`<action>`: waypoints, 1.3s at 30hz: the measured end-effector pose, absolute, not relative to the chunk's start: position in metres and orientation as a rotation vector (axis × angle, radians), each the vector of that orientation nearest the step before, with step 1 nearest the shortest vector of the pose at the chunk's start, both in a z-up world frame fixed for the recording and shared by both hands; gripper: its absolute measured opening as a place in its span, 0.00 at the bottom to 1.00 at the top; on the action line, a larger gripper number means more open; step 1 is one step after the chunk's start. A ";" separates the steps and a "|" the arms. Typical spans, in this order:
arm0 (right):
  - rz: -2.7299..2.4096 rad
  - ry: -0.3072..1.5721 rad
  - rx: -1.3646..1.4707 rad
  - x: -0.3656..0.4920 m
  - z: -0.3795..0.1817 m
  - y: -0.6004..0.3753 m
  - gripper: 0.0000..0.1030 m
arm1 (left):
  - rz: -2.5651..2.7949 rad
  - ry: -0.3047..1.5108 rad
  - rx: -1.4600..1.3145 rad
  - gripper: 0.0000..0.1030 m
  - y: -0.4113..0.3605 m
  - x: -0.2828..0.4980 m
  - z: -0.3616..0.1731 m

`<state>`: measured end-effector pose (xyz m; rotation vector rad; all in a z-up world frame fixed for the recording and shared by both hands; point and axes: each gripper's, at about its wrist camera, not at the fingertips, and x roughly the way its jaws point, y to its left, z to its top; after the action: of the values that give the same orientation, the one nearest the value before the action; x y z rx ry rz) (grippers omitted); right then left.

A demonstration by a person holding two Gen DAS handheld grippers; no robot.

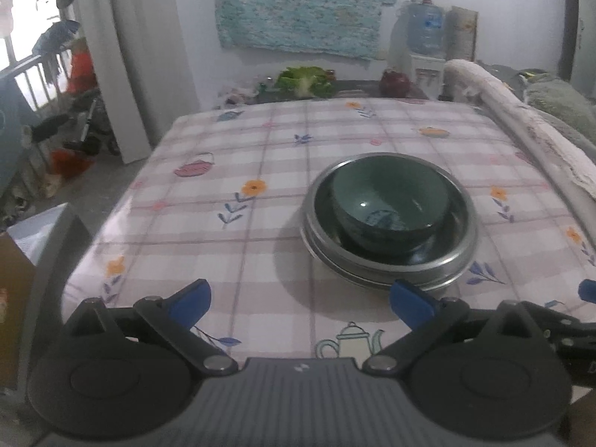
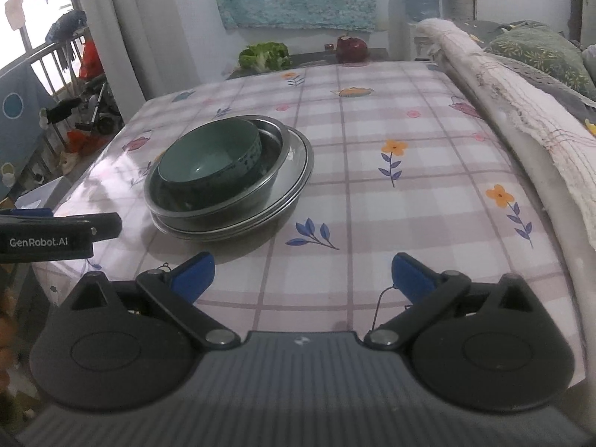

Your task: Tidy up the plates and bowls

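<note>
A dark green bowl point(image 1: 389, 201) sits inside a steel bowl point(image 1: 462, 238), which rests on stacked steel plates point(image 1: 372, 279) on the checked tablecloth point(image 1: 231, 246). My left gripper point(image 1: 300, 300) hovers near the table's front edge, open and empty, the stack just ahead of its right finger. In the right wrist view the same green bowl point(image 2: 210, 156), steel bowl point(image 2: 275, 156) and plates point(image 2: 298, 186) stand ahead to the left. My right gripper point(image 2: 303, 273) is open over bare cloth with nothing between its fingers. The left gripper's body point(image 2: 52, 236) shows at that view's left edge.
A padded bed rail point(image 2: 514, 119) with bedding runs along the table's right side. Green leafy vegetables point(image 1: 305, 82) and a dark red pot point(image 1: 394, 82) sit on a low surface beyond the far edge. A water dispenser point(image 1: 426, 33) and curtain point(image 1: 145, 56) stand behind.
</note>
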<state>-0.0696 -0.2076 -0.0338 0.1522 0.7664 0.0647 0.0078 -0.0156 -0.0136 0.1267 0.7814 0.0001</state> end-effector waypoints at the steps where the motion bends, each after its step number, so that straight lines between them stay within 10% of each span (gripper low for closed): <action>1: 0.066 0.771 0.146 -0.068 -0.033 -0.206 0.99 | 0.001 0.784 0.132 1.00 -0.016 0.009 -0.013; 39: 0.084 0.802 0.116 -0.054 -0.029 -0.187 0.99 | 0.012 0.893 0.069 1.00 -0.001 0.020 -0.020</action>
<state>-0.0545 -0.1865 -0.0286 0.1165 0.8017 0.0838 0.0196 -0.0007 -0.0202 0.0686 0.8934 0.0123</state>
